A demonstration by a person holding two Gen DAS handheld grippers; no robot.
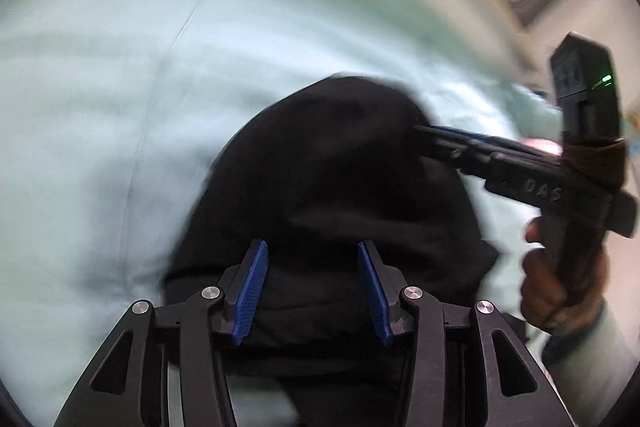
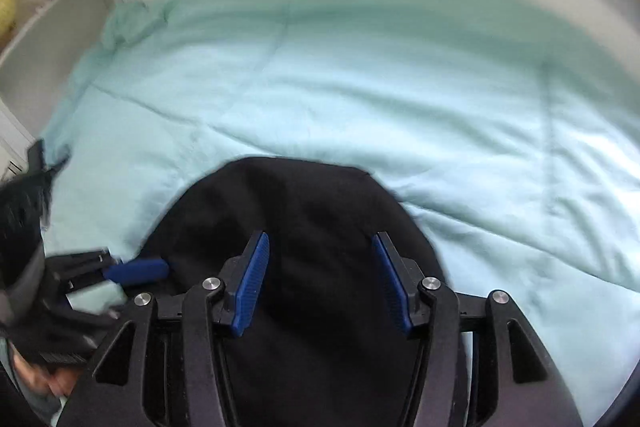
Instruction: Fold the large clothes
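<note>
- On the pale green quilt (image 2: pixel 360 99) of a bed lies the black garment (image 2: pixel 304 211), a rounded dark heap at the quilt's near edge, directly in front of both cameras.
- Over the garment, the right tongs (image 2: pixel 320 279) hang with their blue pads (image 2: pixel 252 283) spread apart and nothing between them.
- The left tongs (image 1: pixel 314 291) likewise stand spread above the black cloth; from the right wrist view their blue tip meets the garment's left edge.
- A bare hand (image 1: pixel 556 287) grips the right tool's handle, right of the garment.
- Beyond the quilt's far left corner stands a white shelf (image 2: pixel 52 23).
</note>
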